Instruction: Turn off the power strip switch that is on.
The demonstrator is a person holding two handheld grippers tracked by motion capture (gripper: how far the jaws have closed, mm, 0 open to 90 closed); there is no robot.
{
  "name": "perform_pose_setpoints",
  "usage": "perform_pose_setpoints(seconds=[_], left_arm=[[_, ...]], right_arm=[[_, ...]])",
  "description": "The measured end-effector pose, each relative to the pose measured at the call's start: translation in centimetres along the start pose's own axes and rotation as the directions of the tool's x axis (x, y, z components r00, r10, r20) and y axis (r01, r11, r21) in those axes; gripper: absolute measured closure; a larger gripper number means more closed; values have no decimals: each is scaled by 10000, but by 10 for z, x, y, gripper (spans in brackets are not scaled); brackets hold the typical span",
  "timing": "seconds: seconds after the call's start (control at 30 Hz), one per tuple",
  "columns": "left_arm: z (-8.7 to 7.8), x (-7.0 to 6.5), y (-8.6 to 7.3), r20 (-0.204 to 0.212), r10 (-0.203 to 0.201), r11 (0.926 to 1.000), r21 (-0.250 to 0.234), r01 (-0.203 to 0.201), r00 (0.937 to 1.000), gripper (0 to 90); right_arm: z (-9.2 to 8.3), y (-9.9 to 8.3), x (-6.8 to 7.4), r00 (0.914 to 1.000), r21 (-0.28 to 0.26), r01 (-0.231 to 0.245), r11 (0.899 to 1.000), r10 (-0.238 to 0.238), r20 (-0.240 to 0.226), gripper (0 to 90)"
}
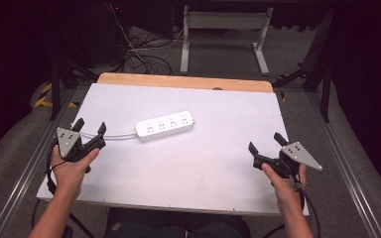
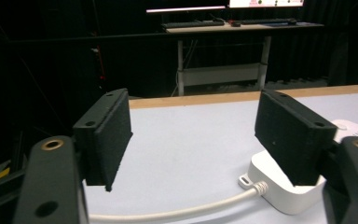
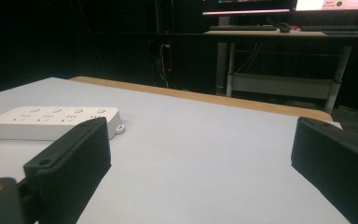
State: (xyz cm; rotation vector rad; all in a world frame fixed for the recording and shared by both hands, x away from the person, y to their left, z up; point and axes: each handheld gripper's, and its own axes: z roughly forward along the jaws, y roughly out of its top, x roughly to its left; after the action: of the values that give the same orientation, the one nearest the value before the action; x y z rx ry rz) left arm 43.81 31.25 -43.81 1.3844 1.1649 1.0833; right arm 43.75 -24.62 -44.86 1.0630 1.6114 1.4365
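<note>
Approaching: your left gripper (image 1: 90,133) stands wide, empty, over the power strip's (image 1: 165,125) cable (image 1: 119,134) | right gripper (image 1: 267,145) wide, empty, well right of strip | next: lower, close on cable.

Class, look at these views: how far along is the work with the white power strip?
Nothing looks done yet: the power strip lies flat on the white table, untouched. In hand: the left tool stands open just above the strip's cord, not gripping it. The right tool is open, well off. Any grasp is left.
</note>
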Motion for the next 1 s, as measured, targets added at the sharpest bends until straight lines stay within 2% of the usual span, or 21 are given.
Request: perform_pose_setpoints(seconds=[0.23, 0.3, 0.37, 0.4, 0.43, 0.47, 0.5, 0.57, 0.87, 1.0], left_arm=[[-1, 4, 1, 546, 18, 9986, 518, -46, 9985, 557], [-2, 6, 2, 636, -32, 9978, 656, -10, 9980, 677], [-4, 8, 4, 650, -223, 9967, 790, 171, 9976, 790], [-4, 10, 5, 661, -322, 9964, 810, 268, 9973, 790], [-5, 12, 6, 668, -376, 9957, 869, 317, 9971, 830], [-5, 14, 7, 685, -467, 9944, 978, 399, 9966, 900], [-6, 15, 8, 797, -557, 9925, 1132, 465, 9953, 900], [-6, 19, 10, 1264, -800, 9857, 1575, 596, 9888, 900], [0, 21, 20, 1237, -610, 9880, 1482, 424, 9904, 900], [8, 19, 28, 1690, -644, 9756, 2178, 265, 9835, 900]], right_arm=[[1, 0, -1, 10000, 54, 55, 10000, -55, -3, 51], [1, 0, 0, 10000, 76, 63, 10000, -63, 0, 51], [1, 0, 0, 10000, 100, 71, 9999, -71, -2, 52], [1, 0, 0, 10000, 100, 71, 9999, -71, -2, 52], [1, -1, 0, 10000, 123, 41, 9999, -40, -54, 52], [1, -1, 0, 9999, 125, 67, 9999, -66, -105, 52], [1, -1, 1, 9999, 117, 60, 9999, -59, -120, 52], [1, 0, 1, 9999, 65, 35, 10000, -34, -155, 52], [2, -1, -1, 9999, 83, 18, 10000, -17, -167, 51], [1, -1, -1, 9997, 65, -16, 10000, 18, -245, 51]])
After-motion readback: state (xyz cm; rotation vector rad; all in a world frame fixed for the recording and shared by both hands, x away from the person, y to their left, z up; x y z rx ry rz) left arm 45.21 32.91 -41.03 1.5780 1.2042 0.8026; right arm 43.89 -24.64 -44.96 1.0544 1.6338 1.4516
